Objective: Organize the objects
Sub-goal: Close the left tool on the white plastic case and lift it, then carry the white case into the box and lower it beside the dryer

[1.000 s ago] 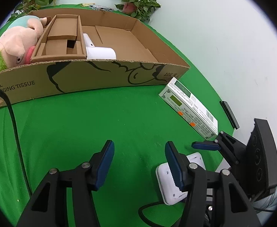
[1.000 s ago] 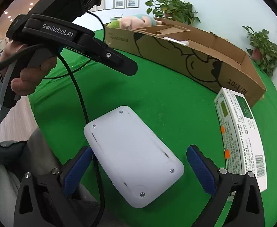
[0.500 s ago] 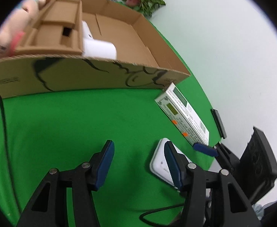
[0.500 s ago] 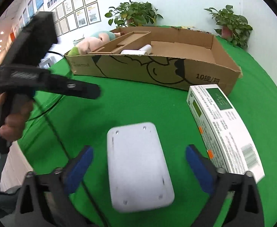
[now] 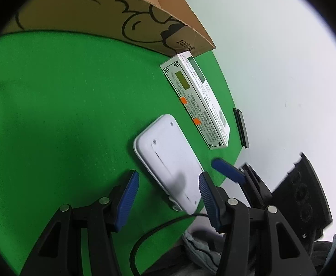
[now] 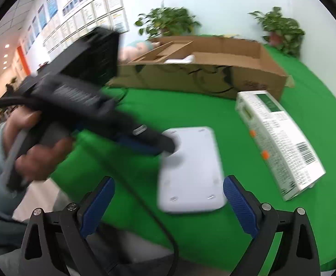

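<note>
Two hand-held grippers over a green cloth, wrist views. The left gripper [image 5: 168,193] stands with jaws apart, pads clear of everything; a white device [image 5: 168,161] lies flat on the cloth just ahead of it, its near end reaching between the two pads but touched by neither. In the right wrist view, which is blurred, the left gripper's tip sits over the device's [image 6: 191,170] far-left corner; contact there cannot be told. The right gripper [image 6: 168,207] is likewise open and empty, with the device just ahead of its pads and between their lines. A long printed box [image 5: 195,101] lies beside the device, to the right of both grippers and apart from it. Beyond both stands an open carton [image 5: 131,18], already holding some items.

Step in hand, as judged: approach to the device, which is not yet gripped or lifted. The next move calls for one gripper to straddle the device across its narrow width, low to the cloth, and close on its edges; its flat, thin form offers little purchase. The carton is the likely destination.
</note>
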Motion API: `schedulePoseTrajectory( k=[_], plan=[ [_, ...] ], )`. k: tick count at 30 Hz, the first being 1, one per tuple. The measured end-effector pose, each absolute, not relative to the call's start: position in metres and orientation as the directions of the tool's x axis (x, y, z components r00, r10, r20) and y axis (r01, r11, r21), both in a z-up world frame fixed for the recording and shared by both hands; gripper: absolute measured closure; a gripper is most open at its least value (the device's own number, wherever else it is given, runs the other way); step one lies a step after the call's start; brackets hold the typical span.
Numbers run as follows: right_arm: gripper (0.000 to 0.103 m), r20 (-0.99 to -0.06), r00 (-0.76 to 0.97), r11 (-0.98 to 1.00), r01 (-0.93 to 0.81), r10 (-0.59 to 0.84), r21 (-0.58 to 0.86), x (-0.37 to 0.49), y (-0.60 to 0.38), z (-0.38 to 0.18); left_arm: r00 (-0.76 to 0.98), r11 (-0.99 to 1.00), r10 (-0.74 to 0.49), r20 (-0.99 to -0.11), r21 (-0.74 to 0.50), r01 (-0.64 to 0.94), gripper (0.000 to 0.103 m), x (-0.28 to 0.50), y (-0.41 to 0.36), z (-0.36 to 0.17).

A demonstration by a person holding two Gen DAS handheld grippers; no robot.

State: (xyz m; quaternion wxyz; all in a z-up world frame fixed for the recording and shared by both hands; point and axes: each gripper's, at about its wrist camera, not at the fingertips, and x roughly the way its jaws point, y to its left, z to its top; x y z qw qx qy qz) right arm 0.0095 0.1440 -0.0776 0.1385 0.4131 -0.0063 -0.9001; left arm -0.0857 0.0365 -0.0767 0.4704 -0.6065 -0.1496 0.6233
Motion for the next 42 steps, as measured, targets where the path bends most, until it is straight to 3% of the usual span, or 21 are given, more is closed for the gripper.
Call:
schedulePoseTrajectory(
  k=[3, 7, 12, 17, 31, 42],
  plan=[
    [0.009, -0.769, -0.594, -0.969, 0.204, -0.235, 0.138, -0.002, 0.158, -0.089, 0.176, -0.507, 0.787, -0.591, -0.784, -0.359, 0.051, -0.089, 0.039, -0.081],
    [0.018, -0.791, -0.549, -0.961, 0.204, -0.269, 0.185, -0.003, 0.161, -0.098, 0.173, -0.511, 0.794, -0.583, -0.794, -0.329, 0.056, -0.09, 0.043, -0.083],
    [0.021, -0.786, -0.541, -0.95, 0.24, -0.301, 0.199, 0.001, 0.153, -0.1, 0.181, -0.52, 0.794, -0.581, -0.802, -0.295, 0.063, -0.09, 0.044, -0.087],
    [0.038, -0.798, -0.549, -0.961, 0.242, -0.249, 0.133, 0.005, 0.141, -0.099, 0.178, -0.541, 0.779, -0.602, -0.787, -0.295, 0.075, -0.089, 0.045, -0.089],
    [0.039, -0.786, -0.576, -0.972, 0.19, -0.225, 0.139, 0.015, 0.131, -0.09, 0.136, -0.561, 0.763, -0.632, -0.752, -0.347, 0.078, -0.081, 0.048, -0.074],
    [0.039, -0.701, -0.694, -0.977, 0.213, -0.166, 0.02, -0.007, 0.116, -0.019, 0.001, -0.534, 0.788, -0.616, -0.684, -0.497, 0.078, -0.109, 0.035, 0.014]
  ],
)
